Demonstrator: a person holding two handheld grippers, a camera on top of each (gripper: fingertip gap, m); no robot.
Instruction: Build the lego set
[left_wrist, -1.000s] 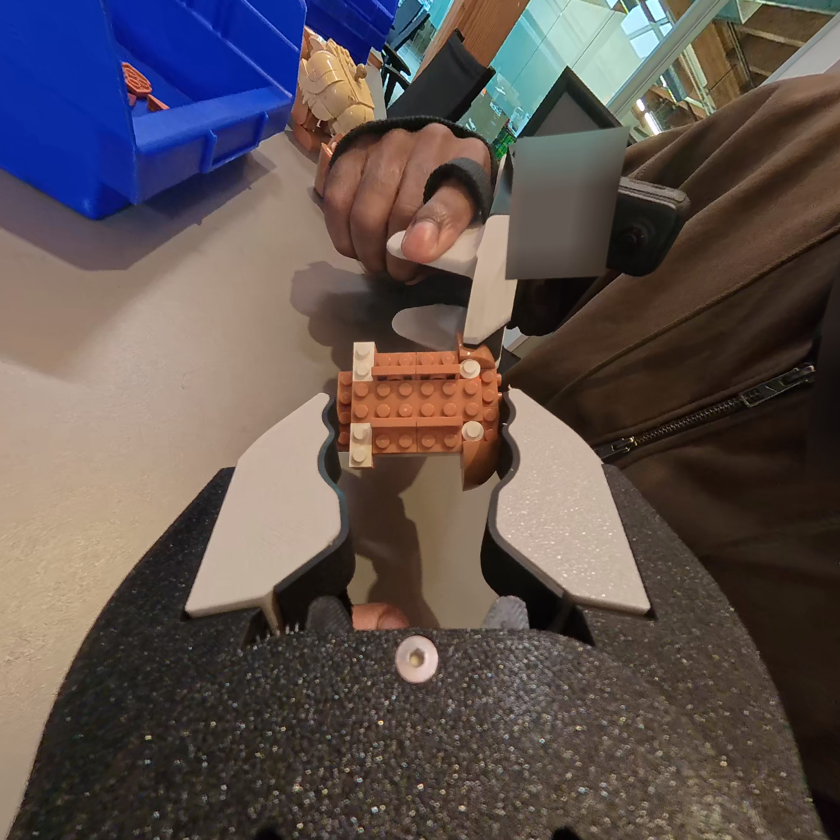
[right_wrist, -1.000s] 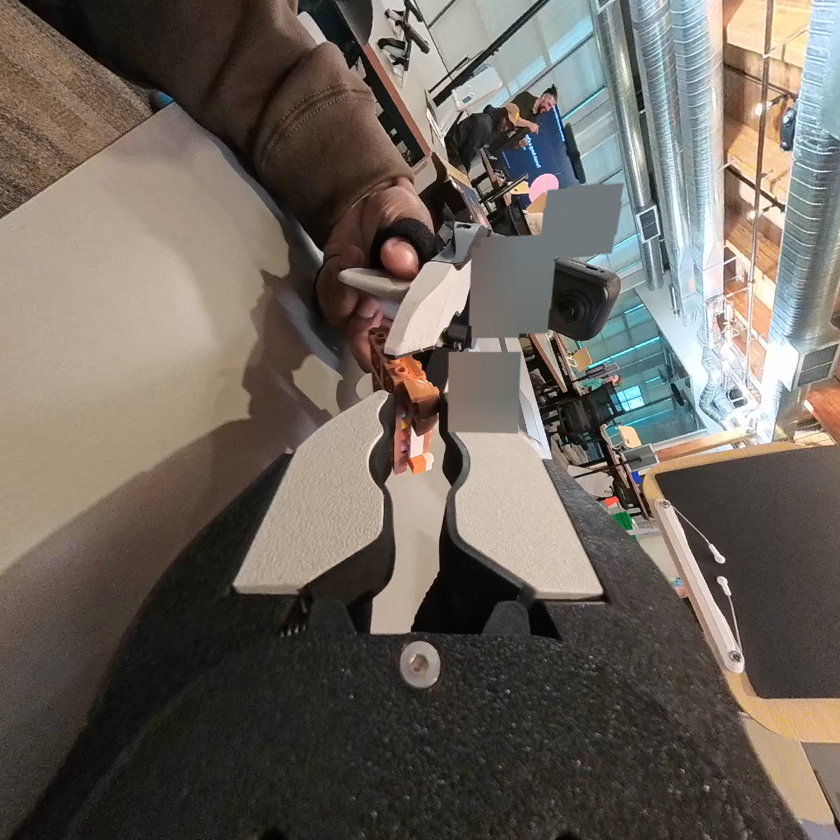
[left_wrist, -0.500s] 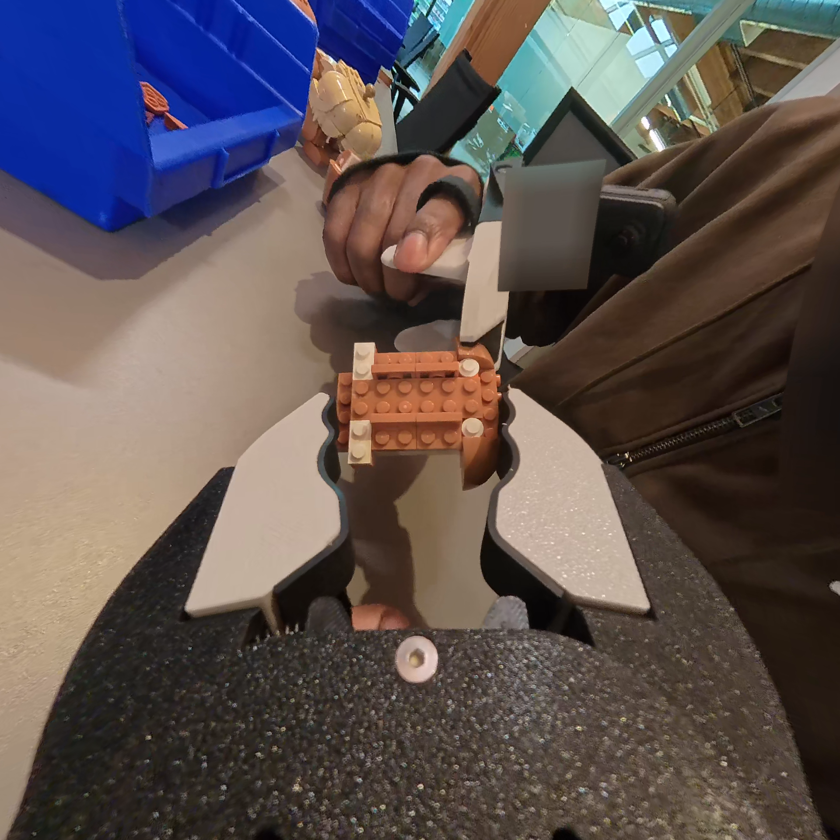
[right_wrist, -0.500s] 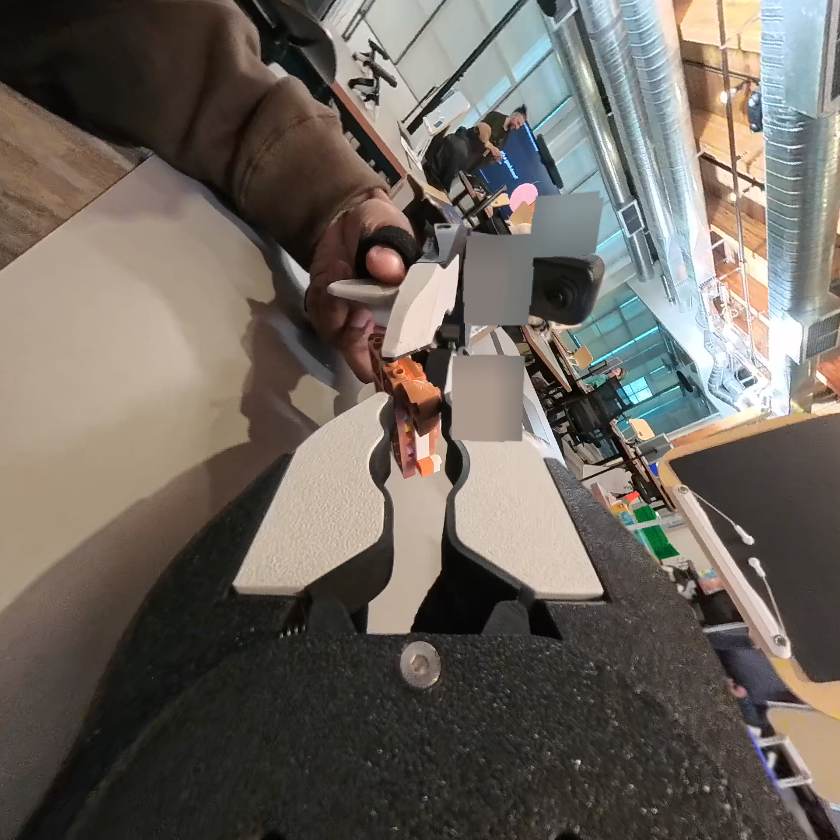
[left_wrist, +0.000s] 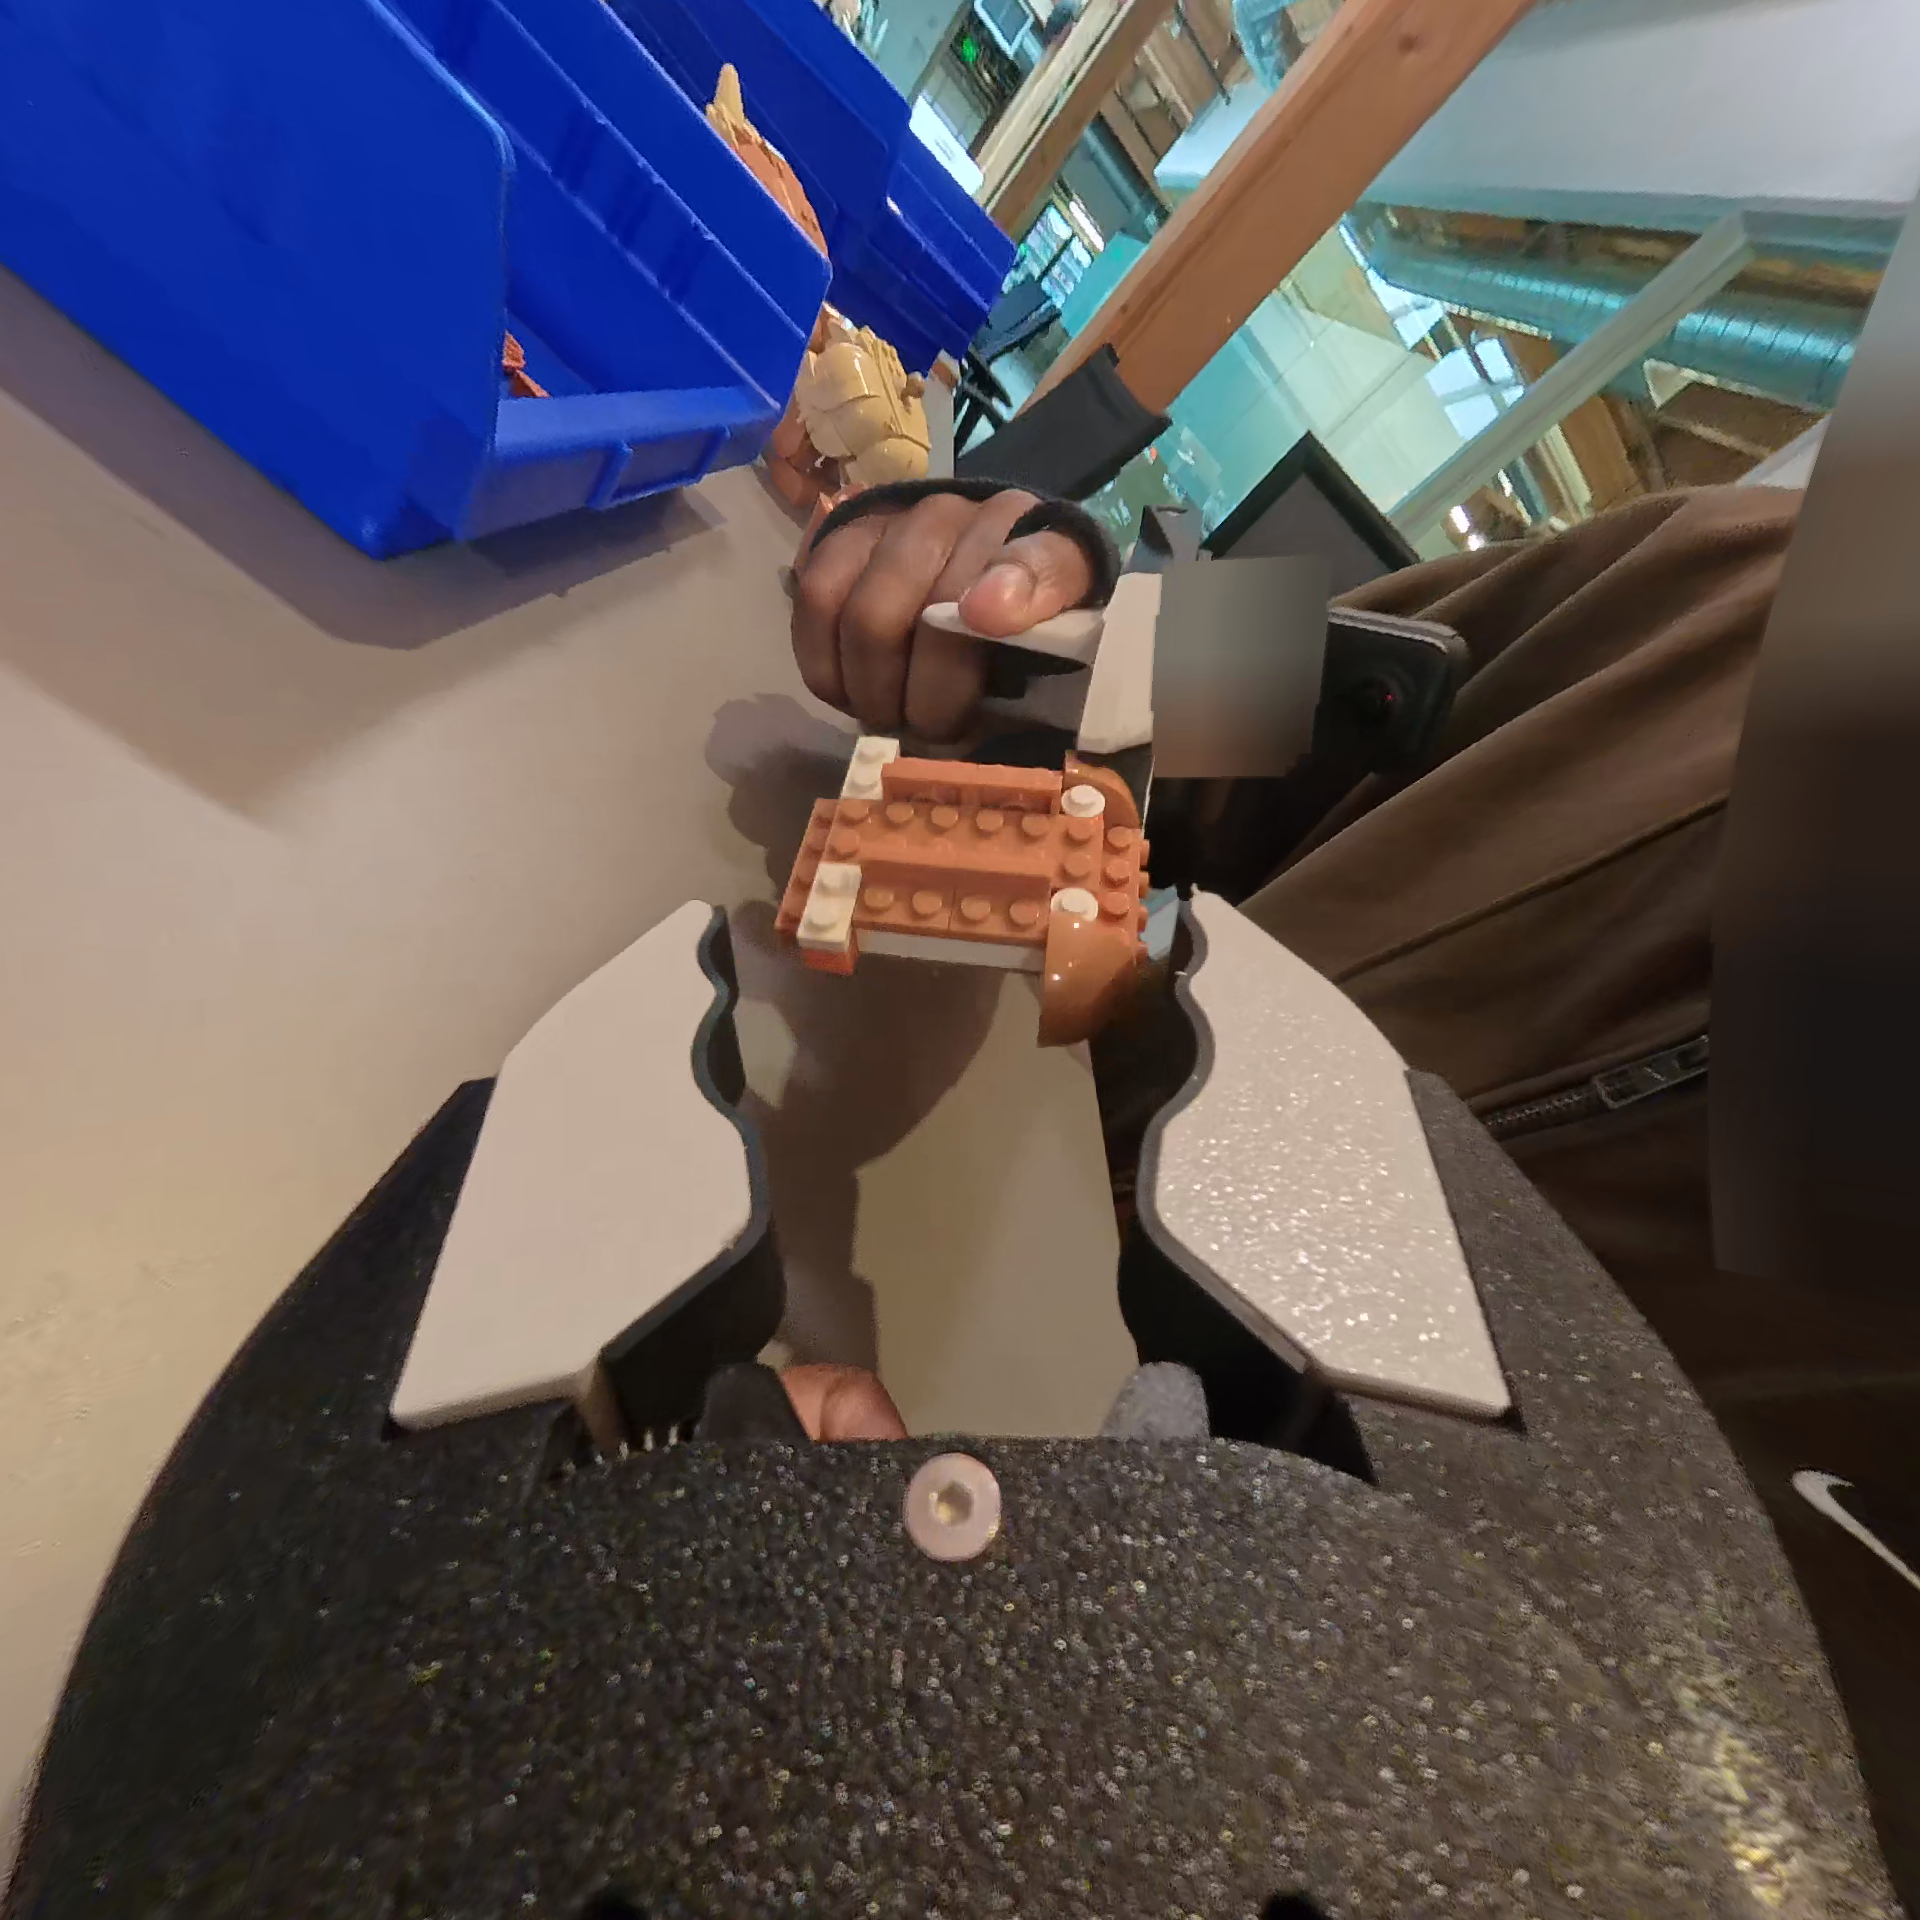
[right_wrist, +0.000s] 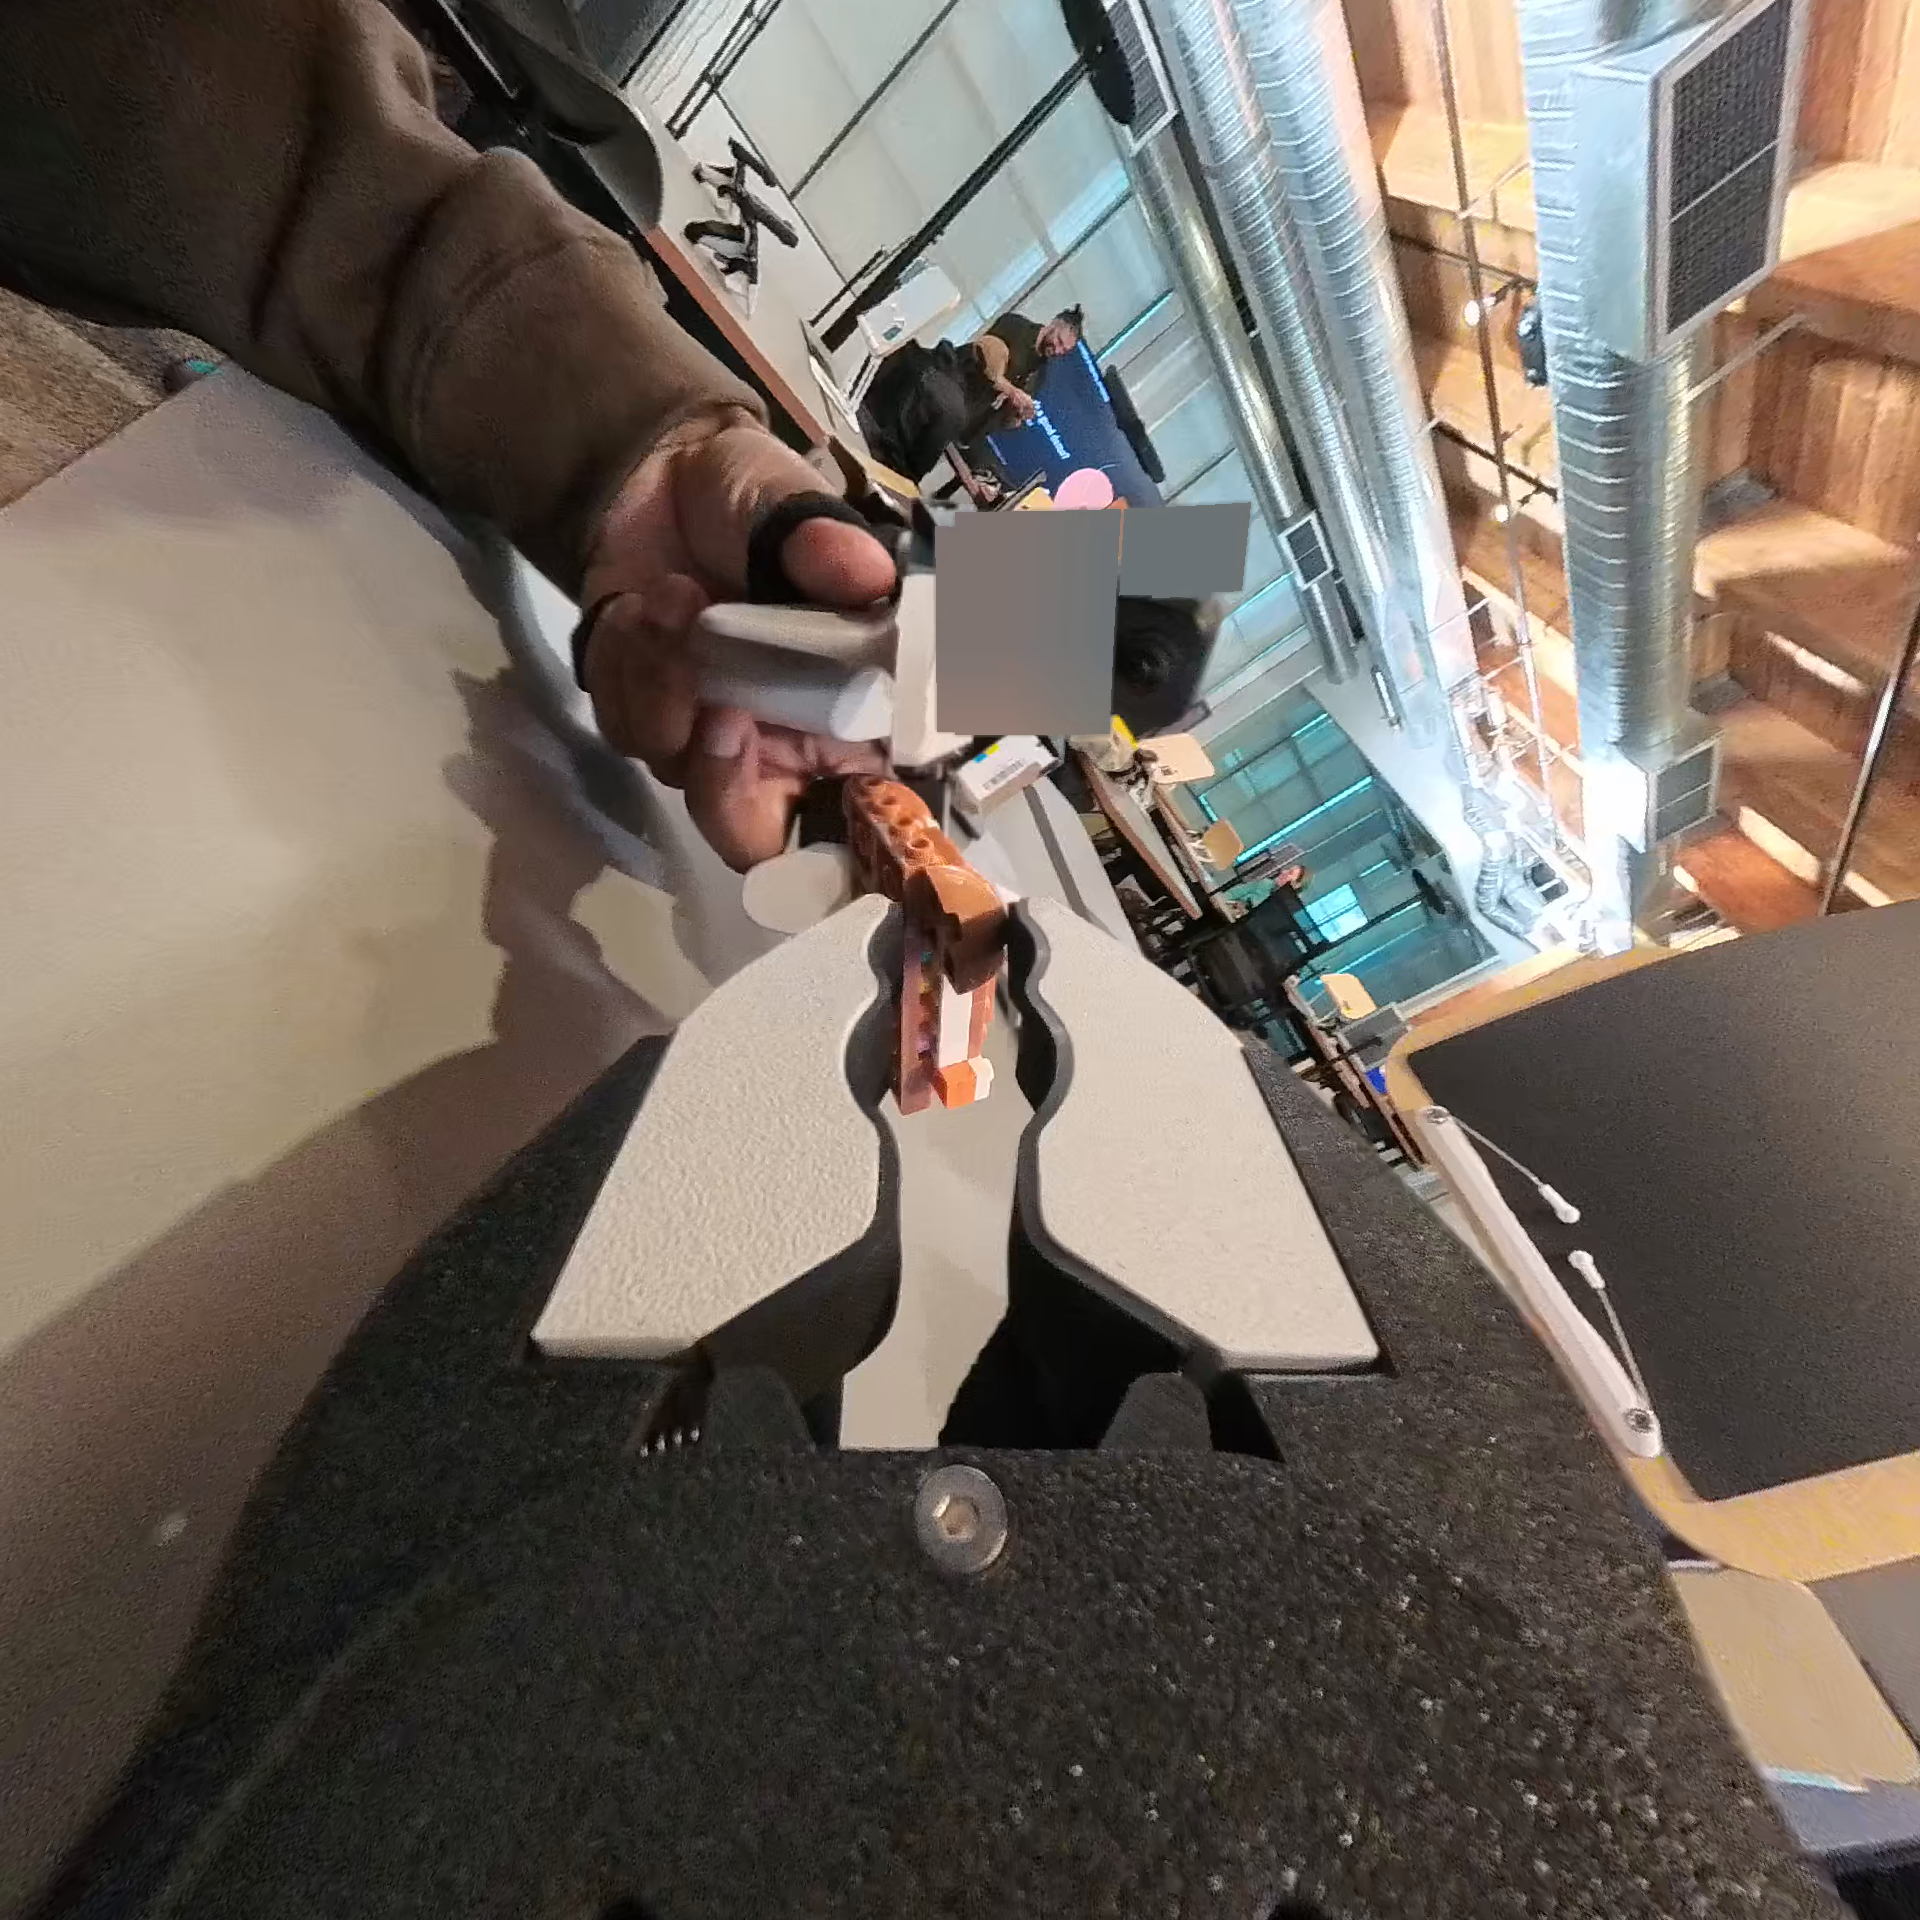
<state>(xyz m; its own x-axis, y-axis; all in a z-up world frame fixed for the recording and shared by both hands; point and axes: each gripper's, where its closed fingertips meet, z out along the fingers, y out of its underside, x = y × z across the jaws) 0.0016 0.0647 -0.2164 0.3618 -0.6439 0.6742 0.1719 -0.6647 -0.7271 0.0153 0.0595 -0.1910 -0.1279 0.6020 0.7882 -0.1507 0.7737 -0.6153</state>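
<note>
In the left wrist view, the left hand-held gripper (left_wrist: 951, 961) stands spread wide, its two grey fingers (left_wrist: 592, 1164) apart from the brown lego assembly (left_wrist: 961, 873) that floats just ahead of their tips; only its rounded brown corner piece comes close to the right-hand finger, and contact there cannot be told. The assembly is one studded plate build with four small white pieces at its corners, held above the pale worktop (left_wrist: 260, 935).

In the right wrist view the same assembly (right_wrist: 940, 966) is seen edge-on, and the right hand-held gripper (right_wrist: 945, 935) has its two fingers nearly closed, pinching it at the tips.

Just beyond, in the left wrist view, one hand (left_wrist: 914, 613) with a black strap grips the handle of the right tool, and a brown jacket (left_wrist: 1507, 883) fills the right side. Farther back on the worktop stand three blue bins (left_wrist: 395, 260) in a row, the nearest holding a small reddish-brown piece, and beside it one tan and brown lego model (left_wrist: 857, 421).
</note>
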